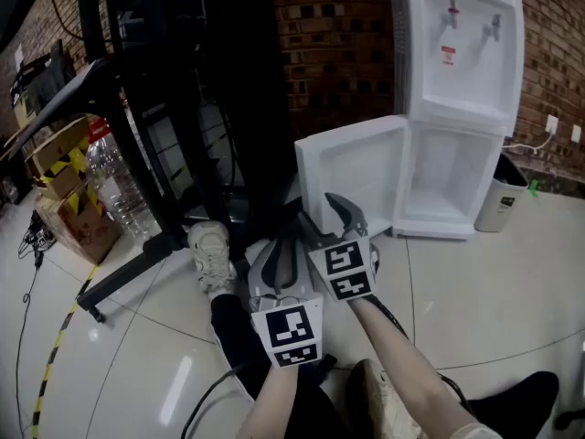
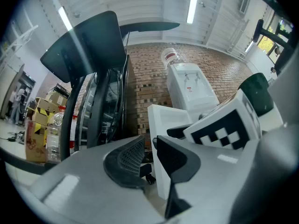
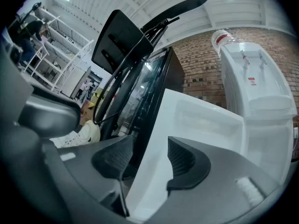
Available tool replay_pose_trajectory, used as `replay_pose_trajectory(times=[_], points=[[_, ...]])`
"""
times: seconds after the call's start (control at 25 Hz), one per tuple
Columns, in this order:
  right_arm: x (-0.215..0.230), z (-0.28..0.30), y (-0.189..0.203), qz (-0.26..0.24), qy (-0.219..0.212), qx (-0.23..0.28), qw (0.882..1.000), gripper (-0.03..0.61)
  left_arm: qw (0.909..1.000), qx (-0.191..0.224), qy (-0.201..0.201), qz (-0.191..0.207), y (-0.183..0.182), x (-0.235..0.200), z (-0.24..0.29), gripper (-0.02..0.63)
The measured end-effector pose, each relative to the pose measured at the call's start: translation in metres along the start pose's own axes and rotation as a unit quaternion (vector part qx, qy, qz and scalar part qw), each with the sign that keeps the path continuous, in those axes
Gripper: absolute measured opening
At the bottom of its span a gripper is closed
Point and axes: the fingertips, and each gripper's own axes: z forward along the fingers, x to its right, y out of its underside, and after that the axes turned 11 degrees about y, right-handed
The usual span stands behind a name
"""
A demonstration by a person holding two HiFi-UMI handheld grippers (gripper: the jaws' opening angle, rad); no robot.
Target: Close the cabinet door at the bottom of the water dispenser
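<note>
The white water dispenser (image 1: 457, 53) stands against the brick wall, with its bottom cabinet door (image 1: 352, 172) swung wide open to the left. The cabinet opening (image 1: 448, 186) shows bare white walls. My right gripper (image 1: 340, 210) is open at the door's free edge. In the right gripper view the door (image 3: 196, 125) edge runs between the jaws of the right gripper (image 3: 150, 155), with a gap beside the left pad. My left gripper (image 1: 277, 262) hangs lower and nearer, open by a narrow gap with nothing in it. The left gripper (image 2: 149, 153) points toward the door (image 2: 161, 120) and dispenser (image 2: 191, 90).
A tall black frame (image 1: 183, 90) with a floor bar stands left of the door. Cardboard boxes (image 1: 64, 181) and large water bottles (image 1: 119, 186) sit at far left. A small white bin (image 1: 503, 199) is right of the dispenser. The person's shoe (image 1: 212, 254) rests on the tiled floor.
</note>
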Motion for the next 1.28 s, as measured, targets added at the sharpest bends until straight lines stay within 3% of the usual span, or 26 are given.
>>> replay_pose_trajectory(times=[0.2,0.48,0.72,1.28], points=[[0.023,0.025,0.0,0.023,0.053,0.0,0.998,0.221,0.9998,0.001,0.016,-0.009,0.006,0.003,0.021,0.082],[0.02,0.037,0.001,0.015,0.04,-0.005,0.999,0.221,0.9973,-0.008,-0.024,-0.069,0.02,-0.02,0.021,0.083],[0.016,0.047,0.011,0.019,0.045,-0.015,0.999,0.221,0.9937,-0.022,-0.052,-0.097,0.032,-0.032,0.014,0.083],[0.017,0.041,0.015,-0.003,0.052,-0.025,0.998,0.197,0.9965,-0.043,-0.017,-0.069,0.04,-0.015,0.023,0.082]])
